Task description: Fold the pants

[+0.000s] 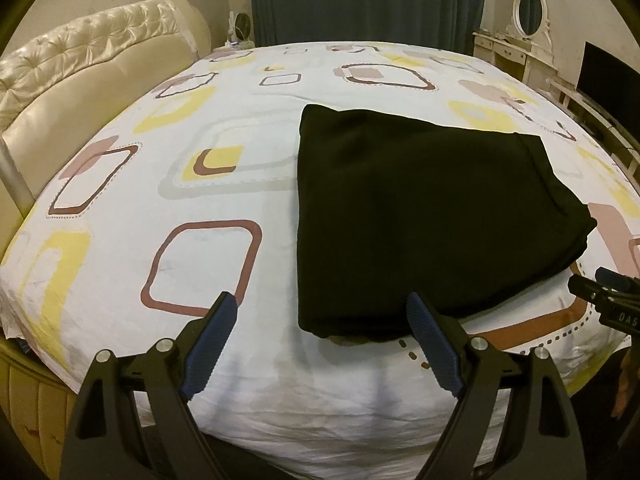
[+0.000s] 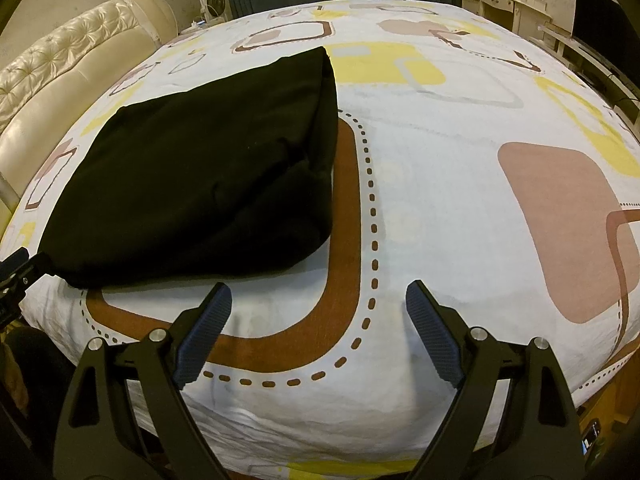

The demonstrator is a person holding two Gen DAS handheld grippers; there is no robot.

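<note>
A: Left wrist view. The left gripper point(image 1: 320, 310) has its jaws spread wide, nothing between the blue pads point(image 1: 210, 346). It points down at the bed sheet point(image 1: 120, 208), white with yellow, brown and pink squares.

B: And the pants?

A: The black pants point(image 1: 420, 216) lie folded into a thick, roughly square packet on the sheet, ahead of the gripper and off to its right. The near edge of the packet sits just past the right-hand fingertip; whether that tip touches the cloth, cannot tell.

B: Right wrist view?

A: The right gripper point(image 2: 318, 294) is likewise spread wide and empty; only bare sheet point(image 2: 440, 128) and a brown printed band show between its pads point(image 2: 202, 340). Here the pants point(image 2: 200, 168) lie ahead and to its left, layered fold edges facing the tool's right, the near edge just beyond the left-hand fingertip and clear of it.

B: Do the tools see each other?

A: Yes. The right gripper's tip point(image 1: 612, 296) shows at the right margin of the left view, beside the packet's near corner. The left gripper point(image 2: 16, 276) shows at the left margin of the right view, by the opposite corner.

B: Surroundings?

A: A tufted cream headboard point(image 1: 80, 80) far left, a dark curtain point(image 1: 368, 0) straight ahead, and a white dressing table with an oval mirror point(image 1: 528, 12) far right.
</note>
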